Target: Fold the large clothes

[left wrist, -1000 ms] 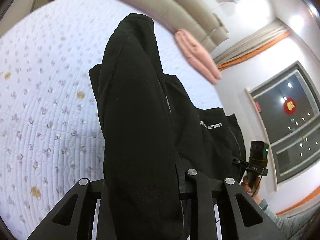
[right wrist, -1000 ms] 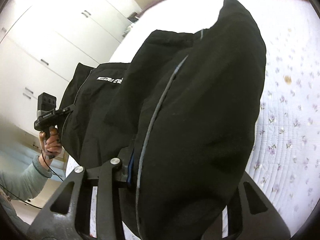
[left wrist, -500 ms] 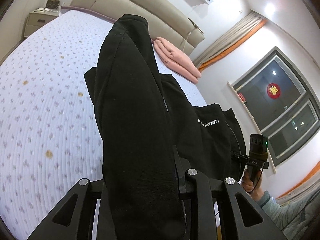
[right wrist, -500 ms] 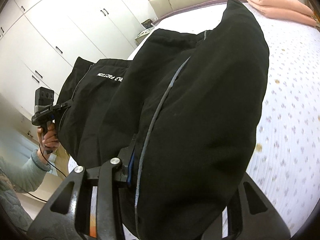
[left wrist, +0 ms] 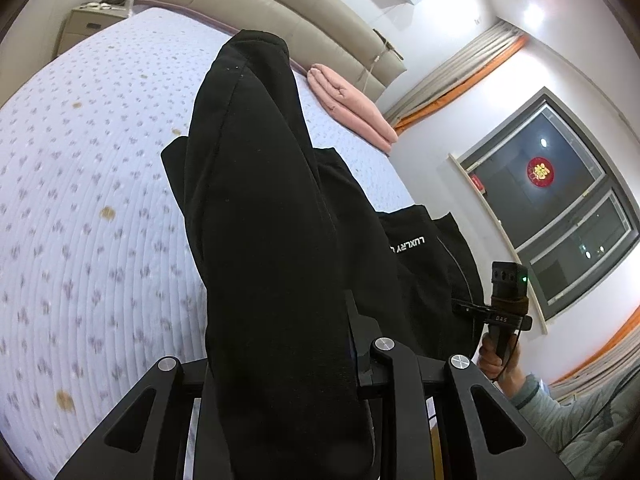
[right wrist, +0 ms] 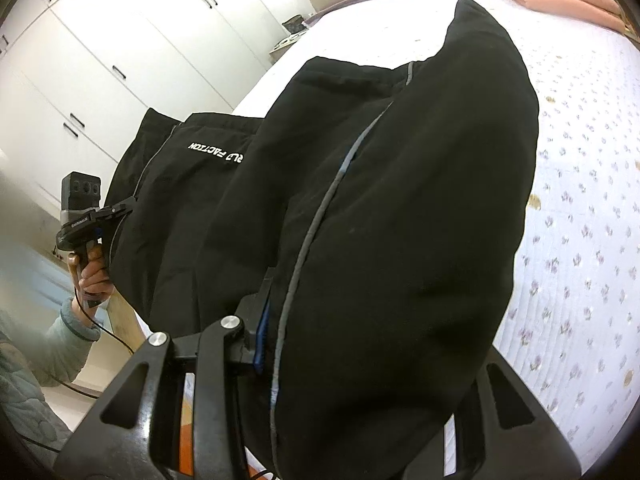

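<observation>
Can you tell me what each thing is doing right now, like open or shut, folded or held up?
Black garment: bunched, held up over the bed.
Left hand-held gripper: shut on the garment.
Right hand-held gripper: shut on the garment.
Pink blanket: folded, lying by the headboard.
Wardrobe doors: shut.

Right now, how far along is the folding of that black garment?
Partway. The black garment looks doubled over, draped above the bed. Left gripper and right gripper each pinch a bunched edge. Still left: laying it flat and finishing the folds.
</observation>
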Demonstrator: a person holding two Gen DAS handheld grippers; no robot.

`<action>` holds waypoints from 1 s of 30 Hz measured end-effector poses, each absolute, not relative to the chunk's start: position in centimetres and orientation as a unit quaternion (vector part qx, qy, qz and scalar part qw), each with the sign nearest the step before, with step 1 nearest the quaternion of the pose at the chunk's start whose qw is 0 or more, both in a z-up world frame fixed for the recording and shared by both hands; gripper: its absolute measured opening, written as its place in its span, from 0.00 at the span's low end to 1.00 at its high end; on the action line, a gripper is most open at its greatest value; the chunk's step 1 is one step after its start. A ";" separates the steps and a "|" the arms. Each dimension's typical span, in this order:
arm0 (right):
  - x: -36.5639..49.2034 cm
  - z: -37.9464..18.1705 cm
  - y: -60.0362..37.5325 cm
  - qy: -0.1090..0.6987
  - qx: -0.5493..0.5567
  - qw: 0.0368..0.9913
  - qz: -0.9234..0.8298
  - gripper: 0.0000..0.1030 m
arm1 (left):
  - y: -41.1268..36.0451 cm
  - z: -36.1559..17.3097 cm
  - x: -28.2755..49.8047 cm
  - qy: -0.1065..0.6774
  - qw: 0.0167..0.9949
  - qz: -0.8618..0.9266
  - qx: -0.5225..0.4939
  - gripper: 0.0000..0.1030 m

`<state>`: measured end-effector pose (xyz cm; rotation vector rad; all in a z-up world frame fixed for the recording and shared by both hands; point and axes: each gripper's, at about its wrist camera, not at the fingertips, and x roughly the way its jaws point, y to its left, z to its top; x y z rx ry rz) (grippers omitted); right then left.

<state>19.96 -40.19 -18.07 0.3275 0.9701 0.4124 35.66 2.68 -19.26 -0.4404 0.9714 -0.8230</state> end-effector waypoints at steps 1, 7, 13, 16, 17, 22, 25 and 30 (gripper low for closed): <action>19.7 -18.2 -40.3 0.460 0.153 0.852 0.198 0.34 | 2.8 -19.4 35.2 0.449 0.782 -0.379 -0.207 0.26; 18.6 -18.9 -38.0 0.469 0.132 0.855 0.174 0.34 | 3.3 -21.6 32.3 0.464 0.772 -0.358 -0.246 0.26; 18.4 -20.9 -37.7 0.488 0.179 0.843 0.136 0.33 | 3.6 -25.2 31.3 0.497 0.758 -0.318 -0.276 0.26; 18.7 -21.5 -38.5 0.489 0.194 0.841 0.125 0.34 | 5.1 -27.2 31.8 0.498 0.749 -0.312 -0.306 0.26; 18.8 -21.5 -38.8 0.490 0.199 0.839 0.123 0.34 | 5.3 -27.6 32.0 0.501 0.748 -0.306 -0.308 0.27; 20.2 -22.3 -39.4 0.521 0.187 0.829 0.076 0.43 | 6.6 -31.0 32.8 0.543 0.728 -0.269 -0.322 0.42; 20.7 -23.6 -40.7 0.539 0.204 0.816 0.047 0.56 | 8.2 -33.0 32.7 0.566 0.711 -0.242 -0.339 0.54; 19.5 -25.2 -43.8 0.545 0.255 0.798 -0.032 0.66 | 10.5 -33.3 30.2 0.560 0.717 -0.218 -0.355 0.57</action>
